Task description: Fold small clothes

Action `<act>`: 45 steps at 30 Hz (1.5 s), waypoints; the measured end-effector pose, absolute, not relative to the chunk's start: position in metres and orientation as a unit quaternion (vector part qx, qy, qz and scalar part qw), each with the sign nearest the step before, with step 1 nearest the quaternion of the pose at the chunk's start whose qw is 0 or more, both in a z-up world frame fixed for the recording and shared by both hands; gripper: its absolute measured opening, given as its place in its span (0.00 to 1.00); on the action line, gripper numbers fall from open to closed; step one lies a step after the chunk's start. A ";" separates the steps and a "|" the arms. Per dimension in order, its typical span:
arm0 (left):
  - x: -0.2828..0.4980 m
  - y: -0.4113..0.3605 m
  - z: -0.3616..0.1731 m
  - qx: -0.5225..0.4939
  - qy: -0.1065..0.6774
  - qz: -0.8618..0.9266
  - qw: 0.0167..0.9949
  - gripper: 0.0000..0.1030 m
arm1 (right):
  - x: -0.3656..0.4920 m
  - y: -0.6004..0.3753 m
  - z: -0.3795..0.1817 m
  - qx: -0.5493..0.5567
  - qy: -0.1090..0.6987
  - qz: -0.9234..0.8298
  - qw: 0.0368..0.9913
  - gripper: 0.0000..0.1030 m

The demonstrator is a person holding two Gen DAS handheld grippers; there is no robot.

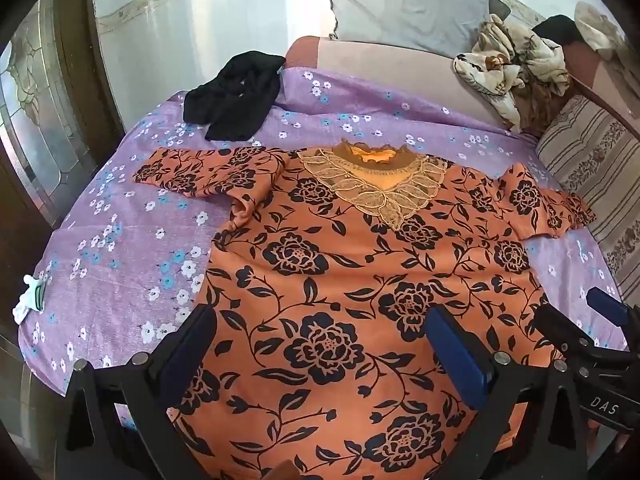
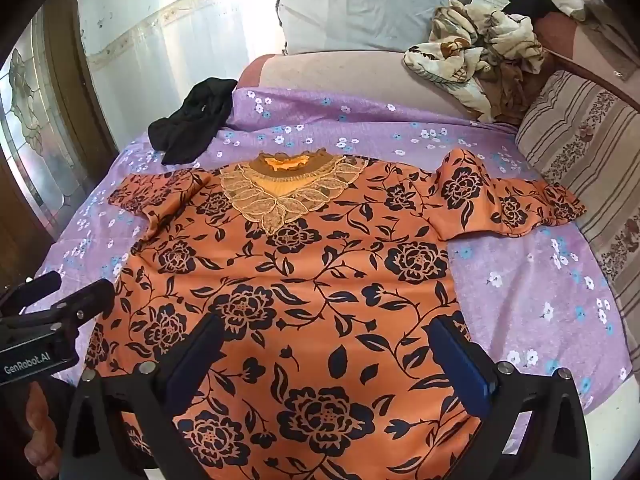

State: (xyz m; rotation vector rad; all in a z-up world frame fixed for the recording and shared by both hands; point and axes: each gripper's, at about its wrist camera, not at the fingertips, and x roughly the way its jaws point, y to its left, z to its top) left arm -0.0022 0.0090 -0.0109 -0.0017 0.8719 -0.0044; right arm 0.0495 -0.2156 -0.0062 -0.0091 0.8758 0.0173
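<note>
Two grippers, both jaws spread wide with nothing between them, hang above the near half of the garment. Largest first: we see the bed [image 1: 120, 248] under a purple flowered sheet, with a grey pillow [image 1: 404, 4] and a striped cushion [image 2: 580, 148] at the far and right edges. The orange floral top [image 1: 340, 280] lies flat, front up, in the middle of the sheet, lace collar [image 1: 376, 188] away from us, hem nearest us. Its left sleeve [image 1: 200, 172] stretches out sideways, a bit rumpled at the armpit; the right sleeve [image 2: 508, 200] reaches toward the striped cushion. A black garment [image 1: 232, 96] sits bunched beyond the left sleeve, and a cream patterned heap [image 2: 472, 56] lies by the pillow.

The left gripper [image 1: 320, 348] hovers over the left part of the body, the right gripper [image 2: 332, 356] over the right part; whether pads touch cloth we cannot tell.

We judge folding has not begun. For a clean first fold we would pinch each sleeve near the cuff, one layer only, and lay it across the chest without dragging the body. Smooth the left armpit crease first. Keep the shoulder lines level so the side folds land even. A small white-green item [image 1: 30, 300] sits at the bed's left edge, out of the way
</note>
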 end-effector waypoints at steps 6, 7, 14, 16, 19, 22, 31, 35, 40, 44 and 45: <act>-0.001 0.010 -0.009 0.001 0.424 0.007 0.906 1.00 | 0.054 -0.217 -0.010 0.002 0.430 0.010 0.903 1.00; -0.001 0.011 -0.009 0.001 0.423 0.008 0.906 1.00 | 0.055 -0.217 -0.011 0.001 0.431 0.010 0.903 1.00; 0.000 0.011 -0.007 0.000 0.425 0.004 0.905 1.00 | 0.052 -0.206 -0.001 -0.007 0.418 0.012 0.908 1.00; 0.000 0.011 -0.007 -0.001 0.424 0.005 0.906 1.00 | 0.053 -0.207 0.000 -0.005 0.417 0.011 0.909 1.00; 0.000 0.012 -0.006 -0.005 0.424 0.005 0.905 1.00 | 0.053 -0.208 0.001 -0.003 0.415 0.012 0.910 1.00; 0.001 0.014 -0.006 -0.006 0.425 0.004 0.905 1.00 | 0.053 -0.208 0.002 -0.002 0.414 0.013 0.910 1.00; -0.001 0.014 -0.005 -0.007 0.423 0.004 0.906 1.00 | 0.051 -0.207 0.004 -0.003 0.413 0.012 0.911 1.00; -0.001 0.013 -0.006 -0.008 0.424 0.003 0.906 1.00 | 0.052 -0.208 0.005 -0.002 0.412 0.011 0.911 1.00; 0.000 0.013 -0.006 -0.009 0.425 0.002 0.905 1.00 | 0.052 -0.207 0.005 -0.002 0.412 0.012 0.911 1.00; 0.002 0.013 -0.006 -0.009 0.427 0.002 0.904 1.00 | 0.053 -0.207 0.004 -0.002 0.414 0.013 0.910 1.00; 0.002 0.012 -0.006 -0.009 0.427 0.002 0.904 1.00 | 0.053 -0.206 0.004 -0.002 0.414 0.013 0.910 1.00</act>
